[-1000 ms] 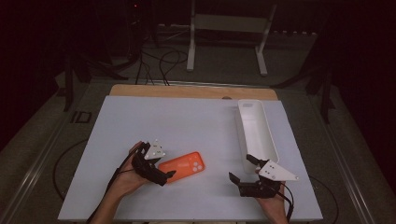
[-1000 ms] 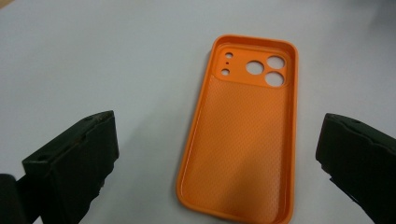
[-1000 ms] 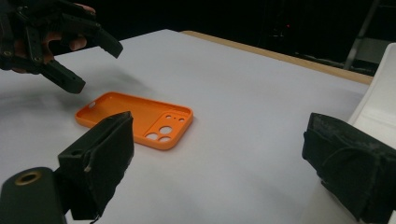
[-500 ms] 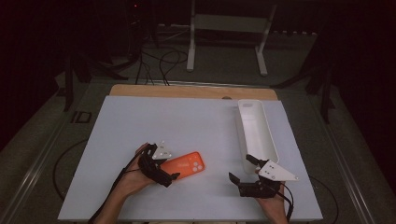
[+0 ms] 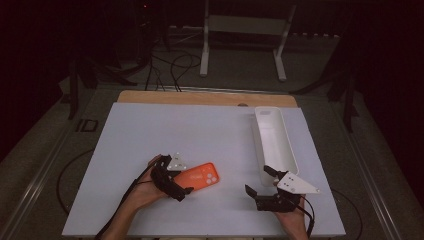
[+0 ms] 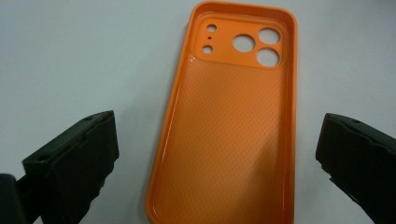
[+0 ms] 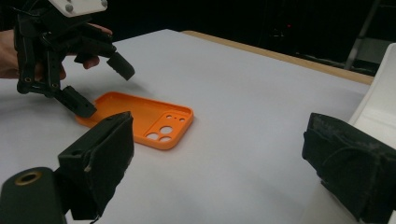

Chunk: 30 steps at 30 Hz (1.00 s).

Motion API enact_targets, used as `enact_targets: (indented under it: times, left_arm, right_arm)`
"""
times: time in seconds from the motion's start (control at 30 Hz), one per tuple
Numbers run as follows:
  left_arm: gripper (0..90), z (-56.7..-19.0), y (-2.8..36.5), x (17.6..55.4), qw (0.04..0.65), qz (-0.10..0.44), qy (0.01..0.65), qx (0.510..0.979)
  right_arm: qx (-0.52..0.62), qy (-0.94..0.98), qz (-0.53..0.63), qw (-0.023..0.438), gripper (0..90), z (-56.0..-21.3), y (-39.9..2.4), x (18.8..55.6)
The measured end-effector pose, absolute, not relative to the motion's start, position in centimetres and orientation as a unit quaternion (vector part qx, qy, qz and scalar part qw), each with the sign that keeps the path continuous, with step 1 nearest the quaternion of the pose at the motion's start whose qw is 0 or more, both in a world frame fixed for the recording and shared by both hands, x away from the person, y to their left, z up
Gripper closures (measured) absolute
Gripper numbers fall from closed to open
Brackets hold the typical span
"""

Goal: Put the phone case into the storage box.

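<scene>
An orange phone case (image 5: pixel 202 177) lies inside-up on the white table top, left of centre near the front. In the left gripper view the case (image 6: pixel 229 135) has its camera holes at the far end. My left gripper (image 5: pixel 181 180) is open, its jaws standing either side of the case's near end without touching it (image 6: pixel 217 126). My right gripper (image 5: pixel 258 180) is open over bare table at the front right, and nothing is between its jaws (image 7: pixel 219 149). From it I see the case (image 7: pixel 140 119) and the left gripper (image 7: pixel 105 88).
A long white tray (image 5: pixel 257 142) stands at the right, running front to back, just beyond my right gripper; its wall (image 7: pixel 380 93) shows at the right edge. A wooden strip (image 5: pixel 200 97) borders the table's far edge. A white stand (image 5: pixel 245 30) and cables are on the floor behind.
My left gripper has slid a little to the right, so its open jaws now flank the near end of the orange case. The right gripper and the case have stayed put.
</scene>
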<state>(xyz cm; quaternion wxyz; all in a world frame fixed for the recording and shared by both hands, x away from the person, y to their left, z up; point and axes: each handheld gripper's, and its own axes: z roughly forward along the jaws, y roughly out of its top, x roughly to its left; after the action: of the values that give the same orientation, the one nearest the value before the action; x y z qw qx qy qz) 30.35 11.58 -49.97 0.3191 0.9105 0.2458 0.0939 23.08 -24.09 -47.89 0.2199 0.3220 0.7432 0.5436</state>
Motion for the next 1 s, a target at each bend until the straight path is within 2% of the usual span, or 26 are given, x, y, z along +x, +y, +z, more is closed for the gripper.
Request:
enact_targets:
  times: [1.0]
  left_arm:
    - [0.2,-51.6,11.6,30.9,0.264,0.061,0.247,0.930]
  right_arm:
    - [0.322,0.745,0.542,0.219,9.0,-48.0,-24.1,23.1]
